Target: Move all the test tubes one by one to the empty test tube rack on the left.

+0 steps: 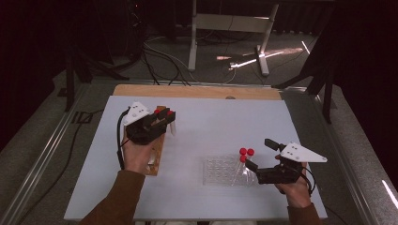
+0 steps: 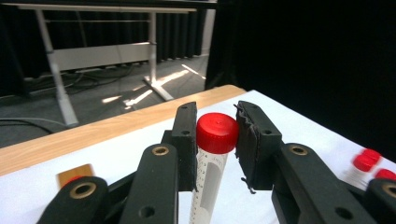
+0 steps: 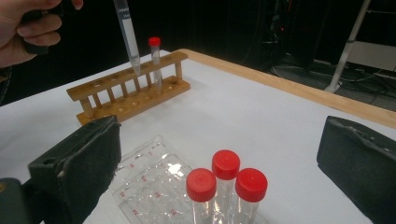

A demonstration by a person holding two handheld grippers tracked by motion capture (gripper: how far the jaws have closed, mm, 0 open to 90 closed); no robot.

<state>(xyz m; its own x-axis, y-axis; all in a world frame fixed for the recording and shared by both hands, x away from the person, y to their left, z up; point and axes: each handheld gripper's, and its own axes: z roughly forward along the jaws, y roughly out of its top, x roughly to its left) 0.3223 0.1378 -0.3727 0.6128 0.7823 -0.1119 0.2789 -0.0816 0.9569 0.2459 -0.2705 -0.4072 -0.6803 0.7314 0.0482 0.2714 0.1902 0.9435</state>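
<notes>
The left claw [image 2: 217, 140] is gripping a red-capped tube [image 2: 211, 161] just under its cap, holding it above the wooden rack [image 3: 128, 91] at the left of the high view. The right claw [image 3: 217, 154] is standing wide over three capped tubes [image 3: 226, 186] in the clear tray [image 1: 218, 171] on the counter [image 1: 211, 126], lower right

1. Red-capped tubes: five in all. One is clamped in the left gripper [image 2: 217, 140], one stands in the wooden rack [image 3: 130, 91], and three stand together in the clear plastic tray [image 3: 149, 184].
2. Wooden racks: one, with a single row of holes; their exact number is hard to read at this angle.
3. Clear plastic trays: one.
4. Grippers: two, the left and the right gripper [image 1: 256, 154].
5. Tables [image 1: 211, 126]: one.
</notes>
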